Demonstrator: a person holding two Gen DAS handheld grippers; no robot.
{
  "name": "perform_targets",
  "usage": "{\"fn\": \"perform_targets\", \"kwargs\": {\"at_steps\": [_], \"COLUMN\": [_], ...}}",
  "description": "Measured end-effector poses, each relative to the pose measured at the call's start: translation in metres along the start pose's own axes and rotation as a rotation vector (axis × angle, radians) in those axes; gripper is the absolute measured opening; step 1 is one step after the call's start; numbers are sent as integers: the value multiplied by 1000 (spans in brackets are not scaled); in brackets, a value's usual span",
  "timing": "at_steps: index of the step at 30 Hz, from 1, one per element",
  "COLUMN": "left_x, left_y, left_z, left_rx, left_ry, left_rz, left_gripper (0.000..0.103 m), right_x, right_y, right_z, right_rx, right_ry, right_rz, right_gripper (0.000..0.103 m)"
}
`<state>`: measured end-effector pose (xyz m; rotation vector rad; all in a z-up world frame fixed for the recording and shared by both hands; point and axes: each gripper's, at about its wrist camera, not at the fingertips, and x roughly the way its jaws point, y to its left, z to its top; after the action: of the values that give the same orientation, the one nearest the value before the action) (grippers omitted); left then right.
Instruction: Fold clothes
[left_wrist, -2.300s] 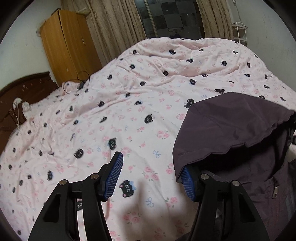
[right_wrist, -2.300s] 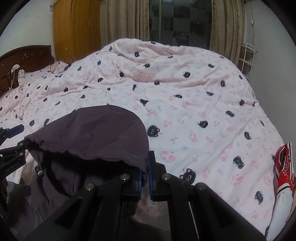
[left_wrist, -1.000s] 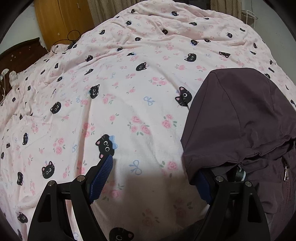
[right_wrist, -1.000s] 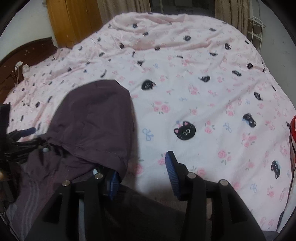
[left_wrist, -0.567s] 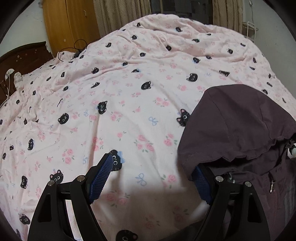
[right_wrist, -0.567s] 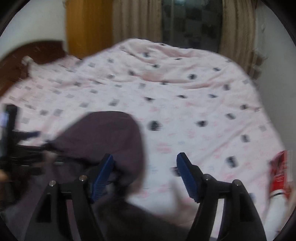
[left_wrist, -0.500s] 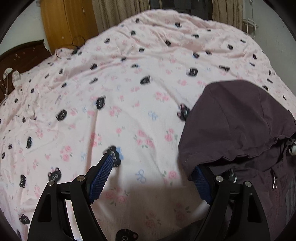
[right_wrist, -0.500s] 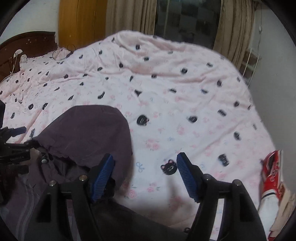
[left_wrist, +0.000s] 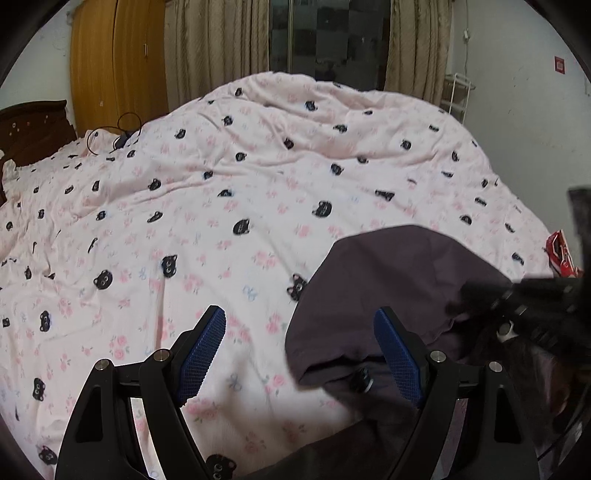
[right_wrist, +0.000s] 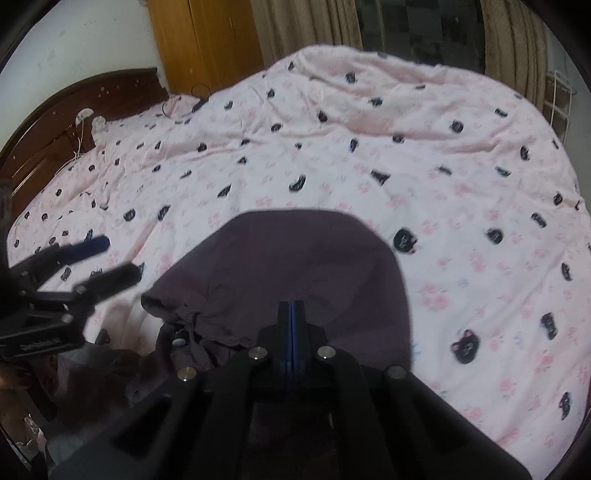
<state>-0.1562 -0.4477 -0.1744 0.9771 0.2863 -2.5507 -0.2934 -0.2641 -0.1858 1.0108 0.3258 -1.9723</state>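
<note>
Left wrist view: left gripper (left_wrist: 299, 347) with its blue-padded jaws spread wide, holding nothing, above the pink quilt printed with black cat faces and roses (left_wrist: 229, 206). The dark purple hooded jacket (left_wrist: 391, 280) lies on the quilt's near right part, hood pointing away; the hood's left rim falls between the two pads without touching either. Blurred black frame of the right gripper (left_wrist: 480, 295) reaches over the jacket from the right. A red packet (left_wrist: 561, 254) lies at the quilt's right edge; an orange wooden wardrobe (left_wrist: 114, 62) stands beyond the quilt's far left corner.

Right wrist view: right gripper (right_wrist: 291, 314) with jaws pressed together just above the jacket (right_wrist: 295, 266); whether cloth is pinched between them cannot be told. The left gripper (right_wrist: 110, 258), jaws parted, hangs over the quilt (right_wrist: 369, 129) left of the jacket. A dark wooden headboard (right_wrist: 74, 110) borders the quilt's left end.
</note>
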Motion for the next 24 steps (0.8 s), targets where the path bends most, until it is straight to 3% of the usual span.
{"fn": "perform_targets", "kwargs": {"at_steps": [5,7,10,12,20,24], "left_x": [25,42,67,76,76,77], "left_y": [-19,-32,-41,-40,-37,-37], "left_z": [-3,-11,-30,-39,-45,-47], "left_rx": [-2,34,80,69,70,58], "left_ry": [40,93,185,221,232,225], "left_rz": [-73,-99,-41,-42,-48,-48], "left_gripper": [80,80,80,80,81,81], "right_x": [21,25,32,35,40,20], "right_y": [-14,-17,-20,-21,-35,-18], "right_z": [-11,-16,-22,-25,-36,-19], "right_rx": [57,62,63,58,61,14], "right_ry": [59,74,98,113,136,67], "right_rz": [8,7,6,4,21,51], "right_gripper": [1,1,1,0,0,3]}}
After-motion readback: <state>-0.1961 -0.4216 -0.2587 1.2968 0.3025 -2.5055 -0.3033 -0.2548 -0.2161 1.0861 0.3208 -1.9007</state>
